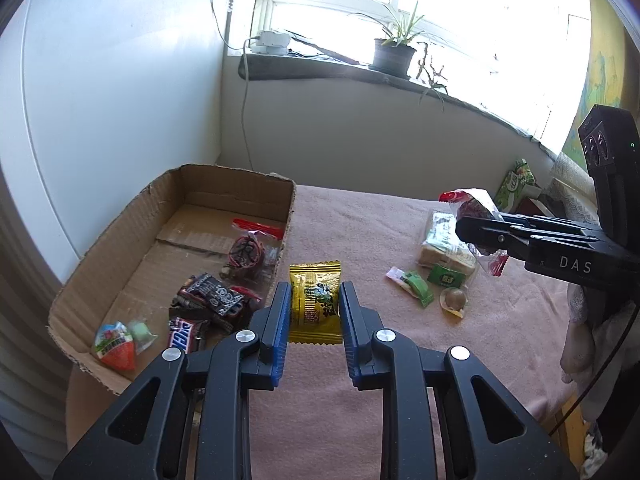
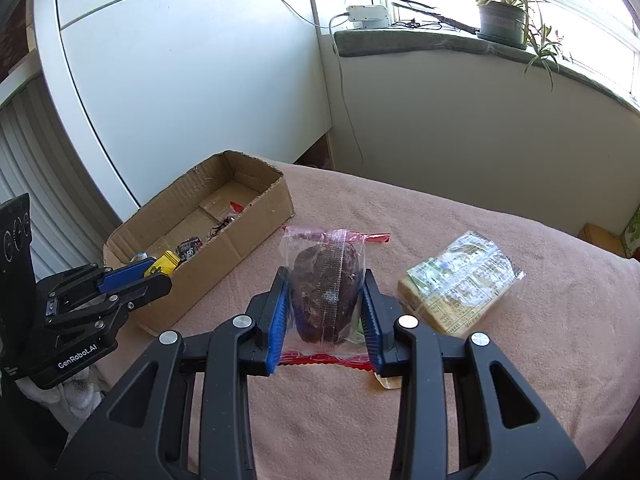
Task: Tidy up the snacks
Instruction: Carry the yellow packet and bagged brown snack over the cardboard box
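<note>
Left tongs clench a yellow packet beside the cardboard box; right tongs grip a clear dark-filled pouch. Roughly half seems boxed; crackers and small green sweets remain on the bench's right edge.

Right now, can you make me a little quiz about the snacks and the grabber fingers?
1. True or false: the left gripper holds a yellow packet.
2. What does the right gripper hold?
A. a green candy
B. a clear packet with red ends
C. nothing
3. Fill in: the Snickers bar lies inside the ____.

Key:
1. True; its fingers press both sides.
2. B; something dark is inside.
3. Cardboard box.
</note>
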### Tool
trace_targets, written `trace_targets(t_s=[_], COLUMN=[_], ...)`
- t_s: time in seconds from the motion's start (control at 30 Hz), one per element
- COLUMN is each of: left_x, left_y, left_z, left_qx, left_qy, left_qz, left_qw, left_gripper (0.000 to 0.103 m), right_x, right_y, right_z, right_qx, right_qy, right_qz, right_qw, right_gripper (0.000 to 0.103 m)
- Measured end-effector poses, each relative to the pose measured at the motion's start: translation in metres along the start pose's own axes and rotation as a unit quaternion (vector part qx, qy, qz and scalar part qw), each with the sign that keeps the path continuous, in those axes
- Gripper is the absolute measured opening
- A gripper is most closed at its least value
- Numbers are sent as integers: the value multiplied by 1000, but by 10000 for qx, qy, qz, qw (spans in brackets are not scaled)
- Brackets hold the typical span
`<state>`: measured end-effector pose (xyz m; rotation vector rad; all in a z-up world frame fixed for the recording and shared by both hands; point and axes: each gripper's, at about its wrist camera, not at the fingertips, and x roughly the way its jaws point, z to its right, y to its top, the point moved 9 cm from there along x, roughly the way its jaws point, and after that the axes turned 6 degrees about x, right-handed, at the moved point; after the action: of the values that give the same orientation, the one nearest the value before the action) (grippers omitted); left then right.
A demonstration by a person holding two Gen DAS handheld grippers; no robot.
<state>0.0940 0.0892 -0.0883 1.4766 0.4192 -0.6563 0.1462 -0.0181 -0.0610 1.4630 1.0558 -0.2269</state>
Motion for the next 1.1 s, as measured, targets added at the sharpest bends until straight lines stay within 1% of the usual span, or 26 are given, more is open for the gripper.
trace_targets(t_s=[0.23,0.47,0.77,1.1], left_x=[-5,-4,4,17], left_y=[7,11,14,18], left_z=[-35,-65,-99,-117], left_qx=[-174,-335,-482,-493], left_qy=[270,535,841,1008], left_qz=[101,136,108,50], left_qw=[9994,9979,9952,9937], left_gripper=[22,22,22,22], right_x=[15,38,75,118], right_y=[16,31,42,48], right_z=[-39,-78,-111,-133], right_qx=[-225,-443,-629,-753], right_qy=[257,499,720,814], right_qz=[19,-31,-216,-458], right_qw=[9994,9978,9952,9928], right_gripper=[34,34,34,34])
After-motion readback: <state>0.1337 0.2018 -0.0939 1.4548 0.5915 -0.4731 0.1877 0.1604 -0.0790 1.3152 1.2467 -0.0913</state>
